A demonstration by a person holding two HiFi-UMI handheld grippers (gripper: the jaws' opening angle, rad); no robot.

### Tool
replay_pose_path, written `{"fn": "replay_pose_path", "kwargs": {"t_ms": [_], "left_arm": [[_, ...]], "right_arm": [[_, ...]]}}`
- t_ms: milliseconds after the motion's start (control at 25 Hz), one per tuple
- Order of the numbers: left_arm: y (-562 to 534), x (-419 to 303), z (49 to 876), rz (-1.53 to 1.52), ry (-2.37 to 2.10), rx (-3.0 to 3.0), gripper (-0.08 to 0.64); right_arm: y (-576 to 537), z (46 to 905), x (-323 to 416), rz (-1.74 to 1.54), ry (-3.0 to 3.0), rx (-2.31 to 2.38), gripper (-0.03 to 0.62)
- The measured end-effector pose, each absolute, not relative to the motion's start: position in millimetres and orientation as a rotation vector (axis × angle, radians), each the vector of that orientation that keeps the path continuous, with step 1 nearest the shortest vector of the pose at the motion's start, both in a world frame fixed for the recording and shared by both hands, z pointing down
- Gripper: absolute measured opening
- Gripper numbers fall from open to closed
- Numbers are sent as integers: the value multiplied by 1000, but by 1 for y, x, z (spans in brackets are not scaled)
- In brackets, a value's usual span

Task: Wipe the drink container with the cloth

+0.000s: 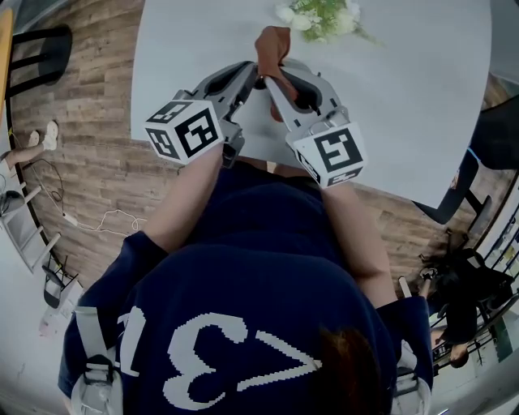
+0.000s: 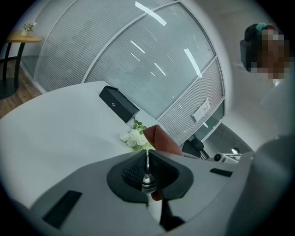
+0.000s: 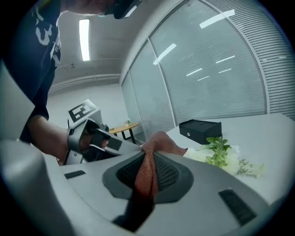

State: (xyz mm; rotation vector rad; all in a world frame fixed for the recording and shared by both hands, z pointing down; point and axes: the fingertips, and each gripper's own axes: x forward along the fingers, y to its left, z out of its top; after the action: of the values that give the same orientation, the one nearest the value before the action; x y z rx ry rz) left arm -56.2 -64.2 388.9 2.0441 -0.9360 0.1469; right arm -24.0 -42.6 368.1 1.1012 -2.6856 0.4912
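The round white bench (image 1: 405, 97) stands on a wood plank floor (image 1: 89, 130) beside a glass wall with blinds (image 2: 138, 60). It is mostly bare, with a flower sprig (image 1: 320, 18) and a black box (image 2: 119, 103) at the far side.

Over its near edge, the right gripper (image 1: 272, 81) has its jaws clamped on the brown cloth (image 1: 272, 44), which sticks up between both grippers. The left gripper (image 1: 250, 79) has its jaws nearly together on a thin silvery piece (image 2: 146, 177). I can't make out the drink container itself.

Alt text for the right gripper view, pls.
The right gripper has its jaws closed on a reddish-brown cloth. Behind it, a white table holds a black box and flowers; the left gripper is at left.
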Motion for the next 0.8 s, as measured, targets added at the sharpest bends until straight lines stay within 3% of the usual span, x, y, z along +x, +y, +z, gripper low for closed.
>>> {"fn": "replay_pose_path", "kwargs": {"t_ms": [400, 800], "left_arm": [[-55, -52, 386, 281, -818, 2307, 26], [-51, -44, 381, 458, -759, 2525, 26]], "right_arm": [[-44, 461, 68, 585, -2364, 1256, 57], [-48, 374, -15, 693, -2693, 1039, 57]]}}
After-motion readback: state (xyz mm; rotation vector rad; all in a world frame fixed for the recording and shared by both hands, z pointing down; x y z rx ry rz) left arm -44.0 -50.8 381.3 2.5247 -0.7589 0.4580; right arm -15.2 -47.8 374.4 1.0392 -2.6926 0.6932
